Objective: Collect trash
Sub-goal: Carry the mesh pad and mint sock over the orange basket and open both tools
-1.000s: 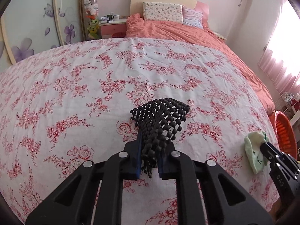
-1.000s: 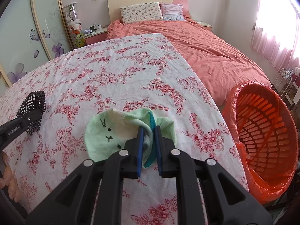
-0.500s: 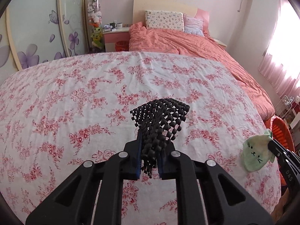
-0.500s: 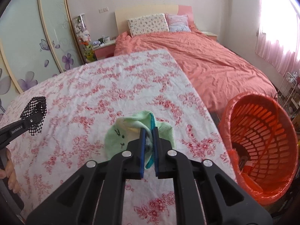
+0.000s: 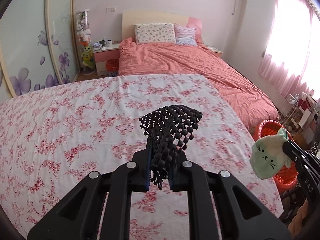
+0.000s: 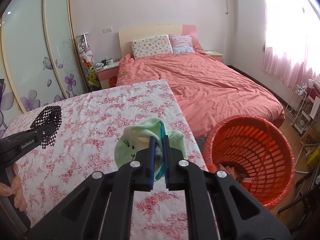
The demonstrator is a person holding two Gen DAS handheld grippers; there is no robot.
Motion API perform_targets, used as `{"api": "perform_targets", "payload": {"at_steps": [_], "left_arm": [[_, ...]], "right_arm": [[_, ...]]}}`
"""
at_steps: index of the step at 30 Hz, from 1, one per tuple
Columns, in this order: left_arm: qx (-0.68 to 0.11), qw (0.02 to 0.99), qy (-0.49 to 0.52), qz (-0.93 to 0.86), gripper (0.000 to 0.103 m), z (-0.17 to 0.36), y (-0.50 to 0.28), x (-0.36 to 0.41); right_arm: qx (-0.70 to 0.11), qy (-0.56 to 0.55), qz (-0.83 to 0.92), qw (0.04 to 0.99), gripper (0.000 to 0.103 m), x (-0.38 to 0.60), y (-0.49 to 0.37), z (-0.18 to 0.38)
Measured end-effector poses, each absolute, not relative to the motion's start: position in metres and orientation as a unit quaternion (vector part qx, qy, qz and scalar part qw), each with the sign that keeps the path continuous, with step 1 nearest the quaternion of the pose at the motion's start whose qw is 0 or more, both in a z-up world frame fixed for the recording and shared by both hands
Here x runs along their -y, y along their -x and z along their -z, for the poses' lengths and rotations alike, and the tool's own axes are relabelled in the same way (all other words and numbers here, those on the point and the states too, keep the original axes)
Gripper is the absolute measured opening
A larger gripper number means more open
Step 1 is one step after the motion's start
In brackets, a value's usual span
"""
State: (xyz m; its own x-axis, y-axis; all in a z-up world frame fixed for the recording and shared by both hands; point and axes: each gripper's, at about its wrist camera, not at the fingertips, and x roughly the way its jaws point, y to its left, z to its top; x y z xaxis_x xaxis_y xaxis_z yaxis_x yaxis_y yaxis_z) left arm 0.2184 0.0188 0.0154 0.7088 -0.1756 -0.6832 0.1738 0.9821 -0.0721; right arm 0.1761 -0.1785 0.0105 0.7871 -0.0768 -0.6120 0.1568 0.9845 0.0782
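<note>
Both items hang clear of the pink floral tablecloth (image 5: pixel 80 120), presumably lifted for carrying to the orange slatted plastic basket (image 6: pixel 250 150) standing beside the table's right edge. The left gripper (image 5: pixel 159 160) pinches a black studded mesh piece (image 5: pixel 172 124) between nearly closed fingers. The right gripper (image 6: pixel 159 156), fingers pressed close, clamps a pale green cat-face cloth (image 6: pixel 140 138) near the basket rim.

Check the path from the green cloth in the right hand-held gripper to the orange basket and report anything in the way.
Nothing visible blocks it. The right hand-held gripper holds the green cloth above the floral table, near its right edge. The orange basket stands just beyond that edge on the floor, its mouth open and facing the cloth.
</note>
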Motion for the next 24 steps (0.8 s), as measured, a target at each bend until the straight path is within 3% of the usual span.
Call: {"api": "perform_targets", "payload": {"at_steps": [24], "left_arm": [[-0.354,0.9,-0.055,0.247,0.013,-0.022,-0.186,0.132]], "right_arm": [[-0.285,-0.139,0.162,0.935,0.009,0.309,-0.108,-0.017]]}}
